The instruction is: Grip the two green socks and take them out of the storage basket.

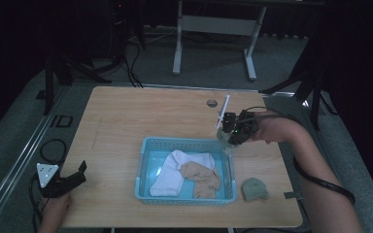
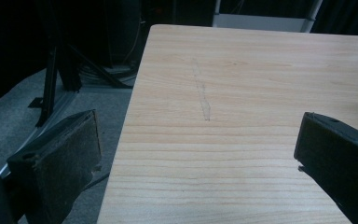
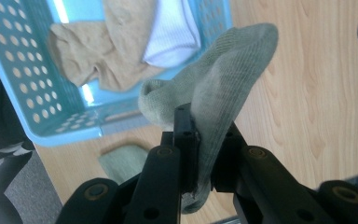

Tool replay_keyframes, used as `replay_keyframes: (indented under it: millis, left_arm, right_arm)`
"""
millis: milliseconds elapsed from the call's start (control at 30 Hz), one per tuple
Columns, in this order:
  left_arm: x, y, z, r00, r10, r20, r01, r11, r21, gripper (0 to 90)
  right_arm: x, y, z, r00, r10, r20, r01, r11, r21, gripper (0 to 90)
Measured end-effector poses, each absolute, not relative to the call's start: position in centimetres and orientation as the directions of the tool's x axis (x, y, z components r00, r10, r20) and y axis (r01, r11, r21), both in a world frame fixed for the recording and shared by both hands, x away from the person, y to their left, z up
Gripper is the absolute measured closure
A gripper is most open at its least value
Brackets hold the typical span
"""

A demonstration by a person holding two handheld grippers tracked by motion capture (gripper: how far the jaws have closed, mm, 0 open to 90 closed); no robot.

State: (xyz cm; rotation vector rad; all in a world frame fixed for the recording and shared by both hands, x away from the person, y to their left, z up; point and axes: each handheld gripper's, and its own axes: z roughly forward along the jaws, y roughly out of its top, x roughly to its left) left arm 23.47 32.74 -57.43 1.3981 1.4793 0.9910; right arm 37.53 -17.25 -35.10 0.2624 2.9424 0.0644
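In the right gripper view, the right gripper point(image 3: 200, 140) pinches a green sock point(image 3: 223, 74), whose lower end is hidden between the jaws. The blue basket point(image 3: 23, 79) is cut off by the top and left edges, as are the tan sock point(image 3: 98, 51) and white sock point(image 3: 175, 32) inside. A second green sock point(image 3: 123, 161) lies half hidden behind the gripper, lower left of the frame.

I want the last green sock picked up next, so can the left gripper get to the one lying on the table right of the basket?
Probably not easily: the left gripper sits at the opposite edge, with the basket between it and the green sock.
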Motion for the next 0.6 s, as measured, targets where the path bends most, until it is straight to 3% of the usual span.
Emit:
replay_keyframes:
  millis: [600]
  left_arm:
    - [23.5,32.7,-57.4,-0.015,0.998,-0.056,0.327,0.057,0.943,0.7]
  right_arm:
    - [38.7,-23.3,-35.9,-0.931,0.318,-0.18,0.317,0.948,0.034,83.4]
